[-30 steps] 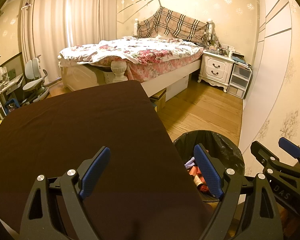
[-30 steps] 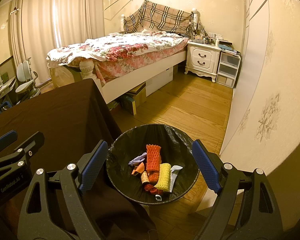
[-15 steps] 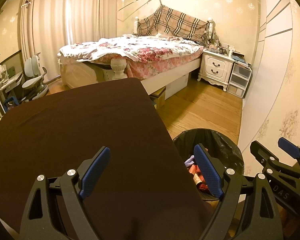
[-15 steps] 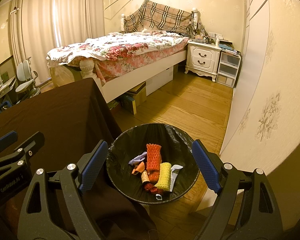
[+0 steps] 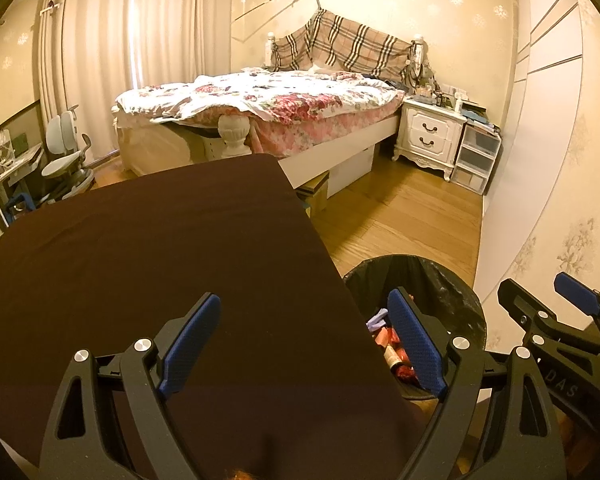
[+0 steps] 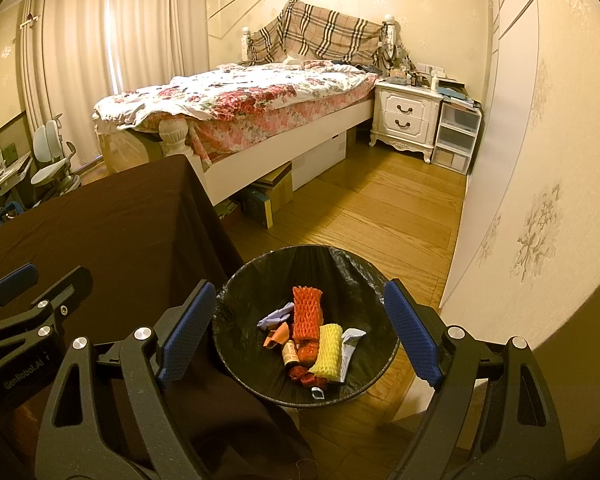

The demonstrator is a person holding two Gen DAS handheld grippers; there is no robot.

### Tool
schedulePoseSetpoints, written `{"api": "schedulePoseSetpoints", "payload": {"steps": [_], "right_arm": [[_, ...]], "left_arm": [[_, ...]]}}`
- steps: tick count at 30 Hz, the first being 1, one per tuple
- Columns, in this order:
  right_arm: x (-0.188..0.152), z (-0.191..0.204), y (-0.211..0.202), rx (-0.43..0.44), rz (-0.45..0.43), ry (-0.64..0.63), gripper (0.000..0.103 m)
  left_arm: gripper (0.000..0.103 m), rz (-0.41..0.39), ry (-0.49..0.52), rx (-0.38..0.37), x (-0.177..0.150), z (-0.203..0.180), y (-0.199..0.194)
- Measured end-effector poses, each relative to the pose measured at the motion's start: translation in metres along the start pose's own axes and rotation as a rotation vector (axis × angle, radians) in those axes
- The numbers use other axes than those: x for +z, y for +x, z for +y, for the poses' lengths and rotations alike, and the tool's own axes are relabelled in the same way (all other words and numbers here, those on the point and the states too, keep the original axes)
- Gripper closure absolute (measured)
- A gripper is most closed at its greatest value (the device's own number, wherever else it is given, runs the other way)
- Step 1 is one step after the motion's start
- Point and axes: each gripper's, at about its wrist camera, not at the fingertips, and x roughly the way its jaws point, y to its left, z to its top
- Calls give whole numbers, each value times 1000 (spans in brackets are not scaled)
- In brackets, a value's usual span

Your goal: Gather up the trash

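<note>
A black-lined trash bin [image 6: 340, 268] stands on the floor beside the table. Inside lie a red foam net [image 6: 306, 312], a yellow foam net [image 6: 327, 346], a small brown bottle [image 6: 290, 354], a purple scrap [image 6: 274, 318] and a white tube [image 6: 350, 346]. My right gripper [image 6: 298, 330] hovers above the bin, open and holding nothing. My left gripper [image 5: 306, 338] is open and bare over the table's dark brown cloth [image 5: 140, 260], its right finger over the bin [image 5: 452, 288]. Each gripper shows at the edge of the other's view.
A bed [image 6: 260, 96] with a floral quilt stands beyond the table, a white nightstand [image 6: 406, 116] and plastic drawers [image 6: 456, 136] to its right. Boxes [image 6: 268, 196] sit under the bed. A wall [image 6: 540, 160] runs close on the right; a desk chair [image 5: 66, 156] stands far left.
</note>
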Motion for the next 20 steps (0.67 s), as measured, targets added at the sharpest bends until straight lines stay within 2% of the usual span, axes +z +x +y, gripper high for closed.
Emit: {"api": "schedulePoseSetpoints", "payload": {"steps": [6, 20], "right_arm": [[0, 0, 0, 0, 0, -1, 19], [-4, 7, -1, 11, 9, -11, 19]], "left_arm": [[18, 17, -11, -22, -1, -3, 2], [18, 17, -16, -2, 2, -2, -2]]}}
